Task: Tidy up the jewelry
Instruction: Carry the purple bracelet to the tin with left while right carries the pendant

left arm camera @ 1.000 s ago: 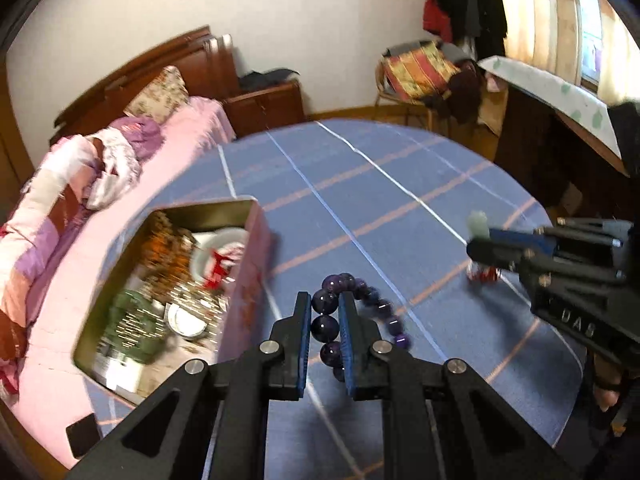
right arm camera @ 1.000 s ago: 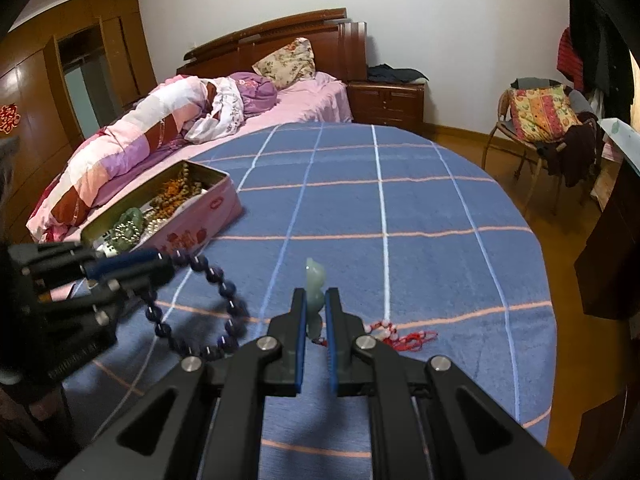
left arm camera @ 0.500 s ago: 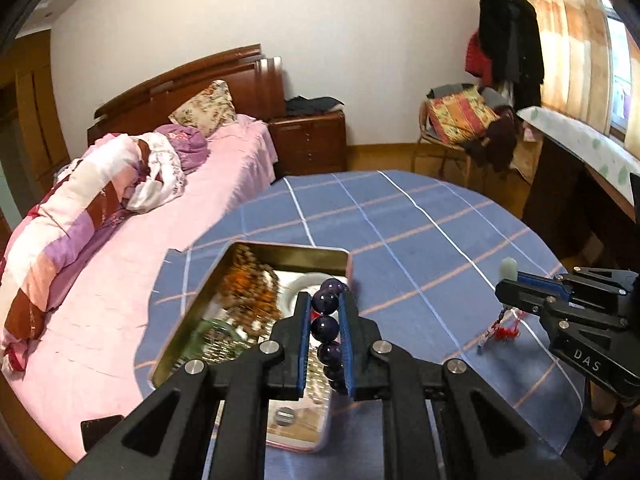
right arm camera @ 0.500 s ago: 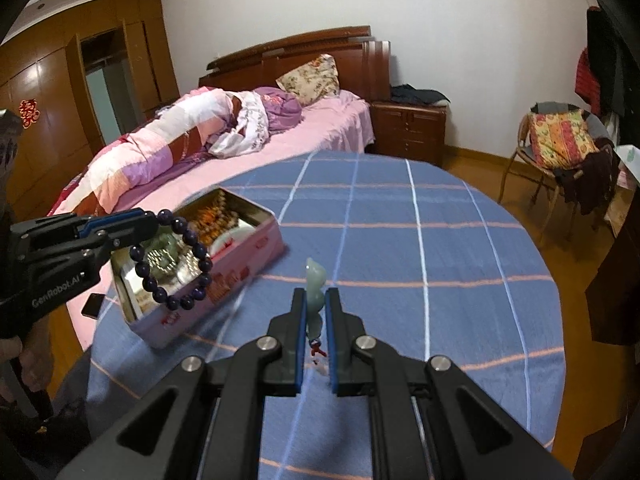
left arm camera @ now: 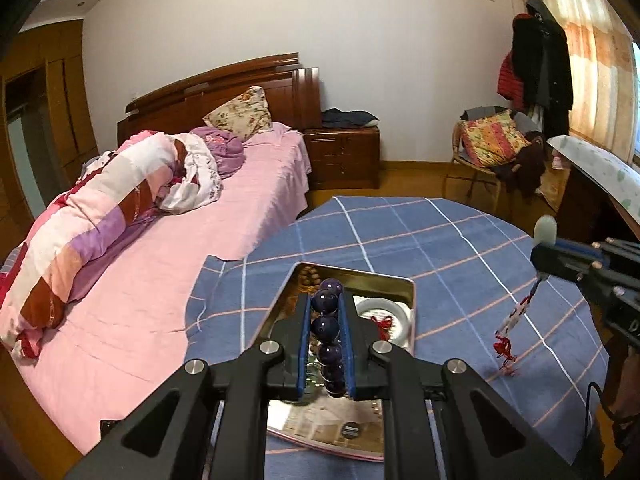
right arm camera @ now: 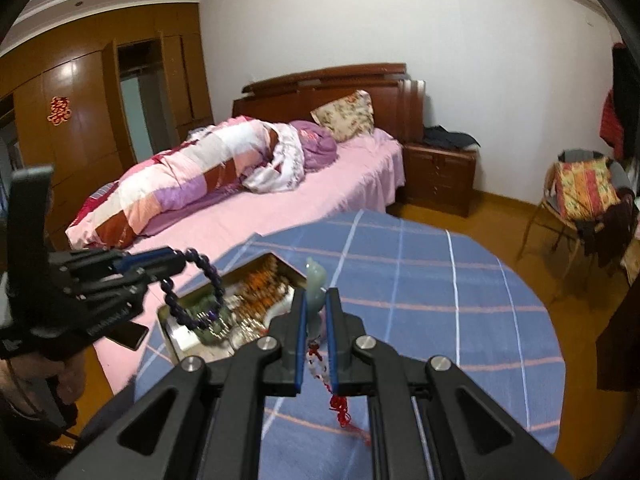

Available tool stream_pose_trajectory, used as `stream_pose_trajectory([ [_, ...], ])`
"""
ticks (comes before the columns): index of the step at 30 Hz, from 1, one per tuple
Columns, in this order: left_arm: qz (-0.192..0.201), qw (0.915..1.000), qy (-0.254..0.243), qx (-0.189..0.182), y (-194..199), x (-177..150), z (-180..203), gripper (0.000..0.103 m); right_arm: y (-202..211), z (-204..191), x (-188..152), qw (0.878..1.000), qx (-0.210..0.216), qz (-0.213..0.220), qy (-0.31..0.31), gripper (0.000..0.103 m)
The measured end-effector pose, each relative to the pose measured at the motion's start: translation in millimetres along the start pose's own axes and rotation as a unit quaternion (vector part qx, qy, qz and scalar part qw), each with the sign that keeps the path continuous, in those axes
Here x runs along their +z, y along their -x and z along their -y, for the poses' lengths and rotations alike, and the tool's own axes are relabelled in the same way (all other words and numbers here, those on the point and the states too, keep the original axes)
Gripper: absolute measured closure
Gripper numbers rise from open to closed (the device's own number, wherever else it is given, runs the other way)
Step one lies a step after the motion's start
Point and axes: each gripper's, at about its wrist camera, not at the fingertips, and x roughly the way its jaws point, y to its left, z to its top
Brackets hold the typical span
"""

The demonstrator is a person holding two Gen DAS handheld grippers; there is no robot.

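Over the blue checked table (left arm camera: 440,240), left tongs (left arm camera: 325,312) pinch a purple bracelet (right arm camera: 200,292) above the tin (left arm camera: 412,292); right tongs (right arm camera: 316,300) pinch a jade pendant (right arm camera: 316,280).

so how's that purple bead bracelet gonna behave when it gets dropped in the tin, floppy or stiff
Probably floppy: the purple bead bracelet sags as a loose loop from the left hand-held gripper, above the jewelry tin. Its round, glossy beads look apt to roll and slip, though being strung together should keep them in one heap.

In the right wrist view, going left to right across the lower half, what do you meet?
Left gripper → purple bead bracelet → jewelry tin → jade pendant in the right gripper → blue checked tablecloth.
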Motion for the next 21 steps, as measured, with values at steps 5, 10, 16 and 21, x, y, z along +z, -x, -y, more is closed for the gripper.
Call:
stream_pose_trajectory([
  [5,0.000,0.9999,0.014,0.007,-1,-1,-14,0.090,-4,-20,17,1.000,0.011,0.014,0.018,0.092],
  [10,0.003,0.9994,0.030,0.015,0,2,-31,0.090,-6,-37,34,0.999,0.022,0.029,0.034,0.092],
  [16,0.004,0.9990,0.041,0.018,1,4,-45,0.090,-8,-58,51,0.997,0.037,0.044,0.050,0.092],
  [21,0.002,0.9990,0.041,0.018,0,4,-46,0.090,-13,-65,60,0.996,0.049,0.050,0.052,0.092],
])
